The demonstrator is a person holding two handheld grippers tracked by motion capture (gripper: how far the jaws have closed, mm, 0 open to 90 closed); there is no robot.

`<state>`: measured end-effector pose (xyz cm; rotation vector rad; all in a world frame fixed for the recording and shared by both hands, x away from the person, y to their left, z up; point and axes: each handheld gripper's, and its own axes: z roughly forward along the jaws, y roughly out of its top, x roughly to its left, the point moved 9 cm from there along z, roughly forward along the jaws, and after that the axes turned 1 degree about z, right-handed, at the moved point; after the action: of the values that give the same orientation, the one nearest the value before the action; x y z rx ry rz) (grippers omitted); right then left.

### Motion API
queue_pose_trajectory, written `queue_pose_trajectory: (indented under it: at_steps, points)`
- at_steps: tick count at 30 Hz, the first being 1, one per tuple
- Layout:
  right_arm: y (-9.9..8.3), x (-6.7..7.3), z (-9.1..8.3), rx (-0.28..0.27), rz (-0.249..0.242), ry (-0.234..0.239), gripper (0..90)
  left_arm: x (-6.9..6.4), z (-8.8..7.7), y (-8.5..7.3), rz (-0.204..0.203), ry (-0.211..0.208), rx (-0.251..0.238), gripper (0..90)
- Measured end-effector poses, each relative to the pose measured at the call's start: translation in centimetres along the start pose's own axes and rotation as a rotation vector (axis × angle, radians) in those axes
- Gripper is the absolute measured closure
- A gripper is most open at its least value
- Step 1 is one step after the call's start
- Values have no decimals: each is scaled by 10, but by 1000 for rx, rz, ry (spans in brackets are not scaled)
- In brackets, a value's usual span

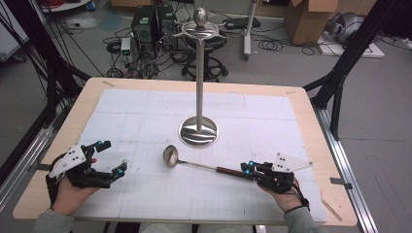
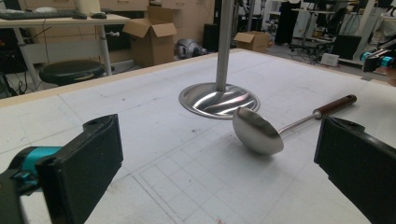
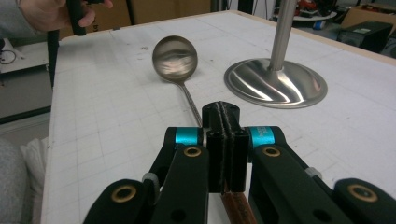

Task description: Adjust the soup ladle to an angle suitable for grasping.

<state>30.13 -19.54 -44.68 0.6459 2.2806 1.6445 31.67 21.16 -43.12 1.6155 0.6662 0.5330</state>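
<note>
While my right gripper (image 1: 249, 168) clamps its jaws tight on the brown handle (image 3: 238, 207) of the ladle (image 1: 171, 155), my left gripper (image 1: 111, 158) hovers over the near left part of the table (image 1: 87, 99) with its jaws spread wide and nothing between them. The ladle lies on the white gridded mat (image 1: 252, 109), its bowl (image 3: 175, 57) resting on the mat a little in front of the round base (image 1: 198, 132) of the steel stand (image 1: 199, 73), close to it but apart. From my right gripper view the thin shaft (image 3: 189, 100) runs straight away from my closed pads to the bowl, the stand's base to its right. From my left gripper view the bowl (image 2: 257, 131) sits between my two open jaws, farther off, with the handle (image 2: 335, 105) pointing toward my right gripper (image 2: 376, 60).
</note>
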Motion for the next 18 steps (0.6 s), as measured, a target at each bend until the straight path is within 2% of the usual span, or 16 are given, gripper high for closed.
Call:
queue_pose_trajectory:
  at_steps: [3,5,6,11,18]
  points:
    - [-5,2,6,41,17,26,894,0,0,-1,2,2,3,17]
    - [-9,4,10,92,60,57,893,-1,1,-1,2,-2,8,17]
    - [-12,5,12,112,66,62,893,-1,1,-1,2,-2,8,17]
    - [-21,5,19,179,42,52,894,-1,1,-2,4,-3,17,17]
    - [-31,3,25,247,53,46,896,-2,2,-4,4,-7,26,17]
